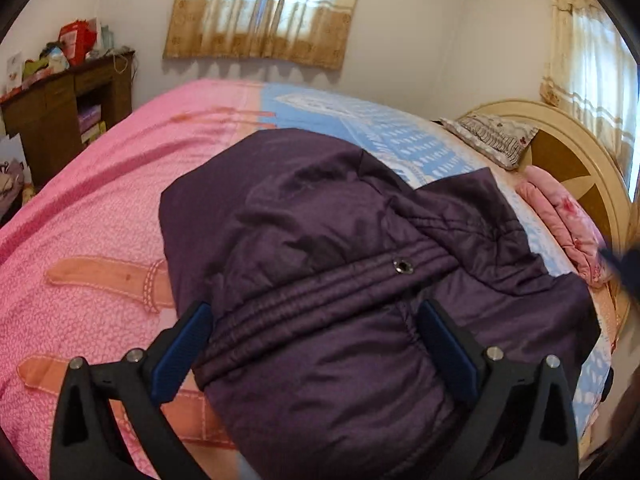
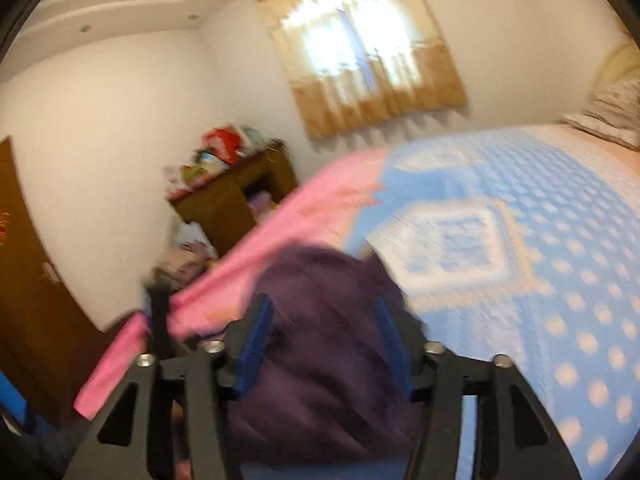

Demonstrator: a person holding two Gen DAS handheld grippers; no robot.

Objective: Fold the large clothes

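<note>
Cluttered brown desk [image 1: 60,116] by wall; curtained window [image 1: 264,8]; patterned pillow [image 1: 496,140] against headboard [image 1: 576,168].

Home bedroom: bed [image 1: 120,200] with headboard [image 1: 576,160], pillow [image 1: 496,136], curtained window [image 1: 264,8], cluttered wooden cabinet [image 1: 60,108].

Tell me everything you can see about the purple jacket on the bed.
The purple jacket is dark, shiny and padded, like quilted nylon, with a ribbed stitched band carrying one metal snap. It lies bunched and folded over itself on the bed's pink and blue cover. The left hand-held gripper straddles its near end, jaws wide apart.
</note>
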